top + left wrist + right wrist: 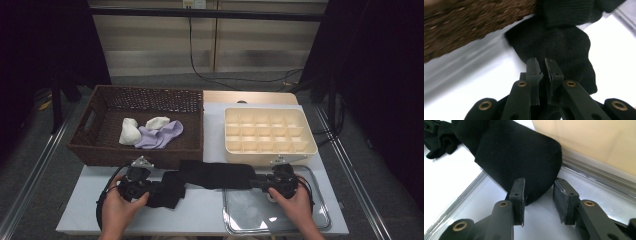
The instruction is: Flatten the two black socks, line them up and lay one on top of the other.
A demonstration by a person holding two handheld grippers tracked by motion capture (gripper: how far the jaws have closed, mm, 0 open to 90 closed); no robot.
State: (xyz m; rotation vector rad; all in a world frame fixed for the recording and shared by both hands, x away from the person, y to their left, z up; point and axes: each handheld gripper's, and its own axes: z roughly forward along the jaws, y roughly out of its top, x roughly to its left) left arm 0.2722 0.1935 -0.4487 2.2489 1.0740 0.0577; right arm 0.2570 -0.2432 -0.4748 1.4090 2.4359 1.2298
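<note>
While the left gripper (541, 65) pinches one end of the black sock (215, 175) to anchor it on the table (200, 220), the right gripper (539, 191) stands parted around the other end, over the metal tray (320, 220), pads not pressing.

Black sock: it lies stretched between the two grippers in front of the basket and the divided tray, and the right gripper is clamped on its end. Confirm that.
Not clamped. In the right gripper view the right gripper stands open, with the black sock end between its jaws.
</note>
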